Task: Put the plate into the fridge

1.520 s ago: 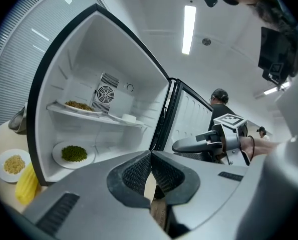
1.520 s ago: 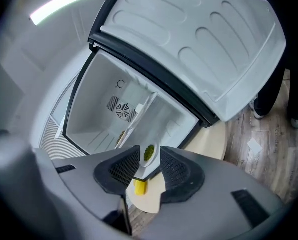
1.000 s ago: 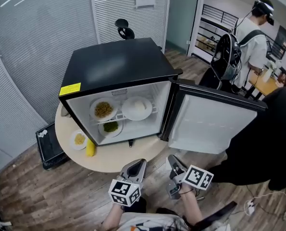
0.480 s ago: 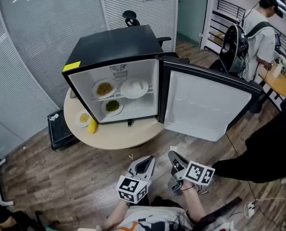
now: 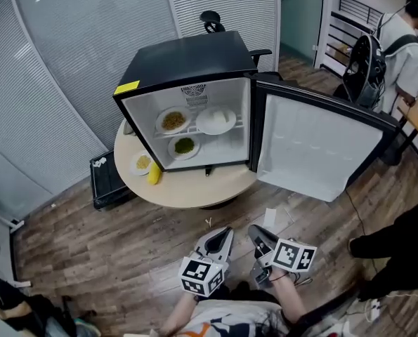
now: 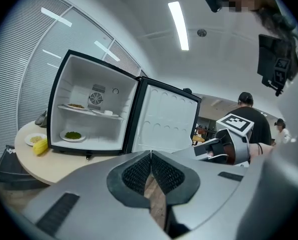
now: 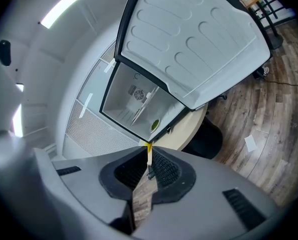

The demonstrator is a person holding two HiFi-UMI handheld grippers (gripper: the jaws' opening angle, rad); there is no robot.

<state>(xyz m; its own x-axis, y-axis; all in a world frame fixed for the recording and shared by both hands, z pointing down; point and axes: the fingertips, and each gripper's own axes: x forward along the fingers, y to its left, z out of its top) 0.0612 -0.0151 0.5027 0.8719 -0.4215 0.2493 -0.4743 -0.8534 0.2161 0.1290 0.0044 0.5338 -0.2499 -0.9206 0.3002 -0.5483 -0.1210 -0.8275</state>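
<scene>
**Head view, with the two tool views.** The fridge stands on a round counter at 12 o'clock from the person. Its door is swung fully to 3 o'clock, which leaves the compartment open to a straight reach.

Inside, a plate of brownish food and a white-heaped plate sit side by side on the shelf. A plate of green food rests on the compartment floor below them.

One plate of yellowish food lies outside on the counter, at 8 o'clock of the opening, with a corn cob just beside it at its 4 o'clock. This is probably the plate left to be stored, and the free floor beside the green plate would take it.

The left tool and right tool are held low at 6 o'clock, close to the body and well apart from the counter, so neither acts on anything. The left tool's jaws are pressed together and empty. The right tool's jaws have just been closing and leave only a sliver of gap, with nothing between them.

The foods are too small to identify, and the fridge hides the counter's far edge. The marker cubes mostly cover the hands. A dark-clothed person at 4 o'clock is cut off by the frame.
</scene>
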